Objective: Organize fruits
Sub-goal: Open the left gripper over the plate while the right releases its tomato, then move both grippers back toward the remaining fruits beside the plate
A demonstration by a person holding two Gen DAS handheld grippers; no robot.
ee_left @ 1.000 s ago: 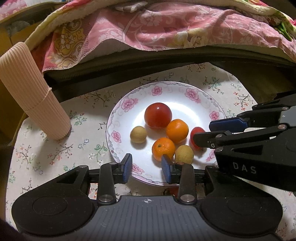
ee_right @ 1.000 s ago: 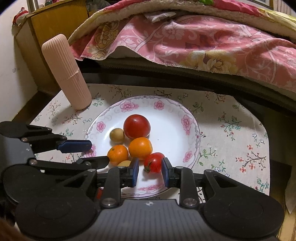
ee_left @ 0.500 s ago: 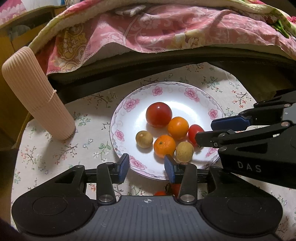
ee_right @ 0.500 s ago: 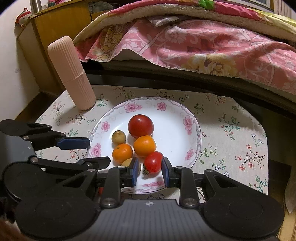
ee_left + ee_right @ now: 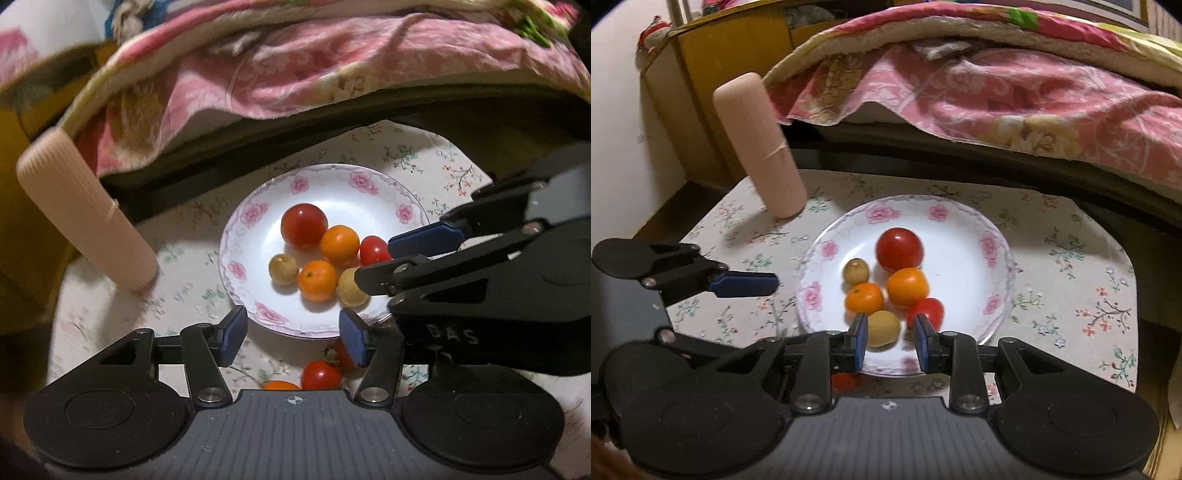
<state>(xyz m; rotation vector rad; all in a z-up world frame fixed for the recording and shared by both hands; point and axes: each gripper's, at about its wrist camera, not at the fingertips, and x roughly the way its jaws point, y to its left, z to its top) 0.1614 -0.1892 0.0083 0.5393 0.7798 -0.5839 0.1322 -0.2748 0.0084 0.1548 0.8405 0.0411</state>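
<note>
Surface: flower-printed cloth [image 5: 1071, 266] over a low table, pink quilted bedding [image 5: 997, 85] behind it.
Plate: white round china plate with pink roses [image 5: 990, 245] holds a big red tomato [image 5: 899, 248], two oranges, two tan round fruits and a small red tomato [image 5: 929, 312].
Hidden: my left view alone shows two more small red tomatoes [image 5: 320, 373] and an orange sliver on the cloth nearside the plate, cut off by my tool's body.
Left gripper [image 5: 291, 334]: blue pads spread wide, holding nothing.
Right gripper [image 5: 890, 341]: pads parted, empty, over the plate's near rim.
Far left: ribbed peach plastic cylinder [image 5: 759, 147], upright.
</note>
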